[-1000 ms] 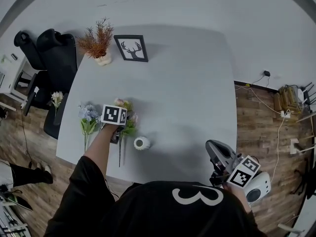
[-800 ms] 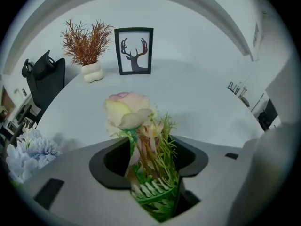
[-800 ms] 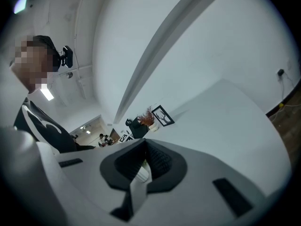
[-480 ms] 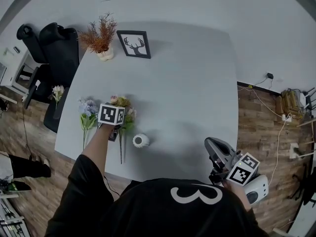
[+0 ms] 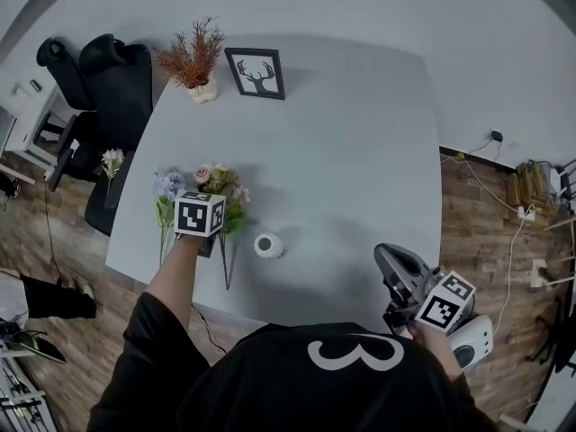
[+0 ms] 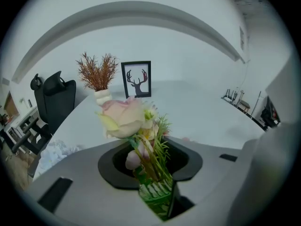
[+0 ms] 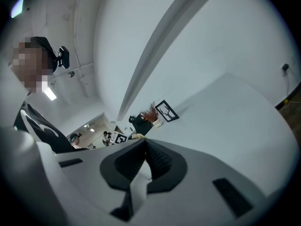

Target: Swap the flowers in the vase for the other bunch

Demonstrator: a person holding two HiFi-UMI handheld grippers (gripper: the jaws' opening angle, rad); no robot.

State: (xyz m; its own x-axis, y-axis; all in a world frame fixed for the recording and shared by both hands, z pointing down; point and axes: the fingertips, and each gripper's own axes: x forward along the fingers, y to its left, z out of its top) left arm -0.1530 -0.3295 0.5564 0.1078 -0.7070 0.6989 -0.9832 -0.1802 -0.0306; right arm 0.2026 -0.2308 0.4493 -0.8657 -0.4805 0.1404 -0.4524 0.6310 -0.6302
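A pink and cream bunch (image 5: 220,187) (image 6: 127,119) is in my left gripper (image 5: 214,234) (image 6: 157,192), which is shut on its green stems. Those jaws have just been closing, with the stems between them. The flower heads stand up in front of the left gripper view; the long stem (image 5: 226,264) trails toward the table's near edge. A blue bunch (image 5: 165,192) lies on the table just left of it. The small white vase (image 5: 268,246) stands to the right, nothing showing in its mouth. My right gripper (image 5: 396,273) (image 7: 143,145) hovers shut by the table's near right corner, holding nothing.
At the table's far left stand a framed deer picture (image 5: 258,73) and a dried rust-coloured plant in a white pot (image 5: 193,61). A black office chair (image 5: 108,79) is beside the table's left edge, with one white flower (image 5: 112,160) near it. Cables lie on the floor at right.
My left gripper has closed on the pink bunch's stems and risen a little, tipping the flower heads up off the table. The right gripper has stayed where it was.
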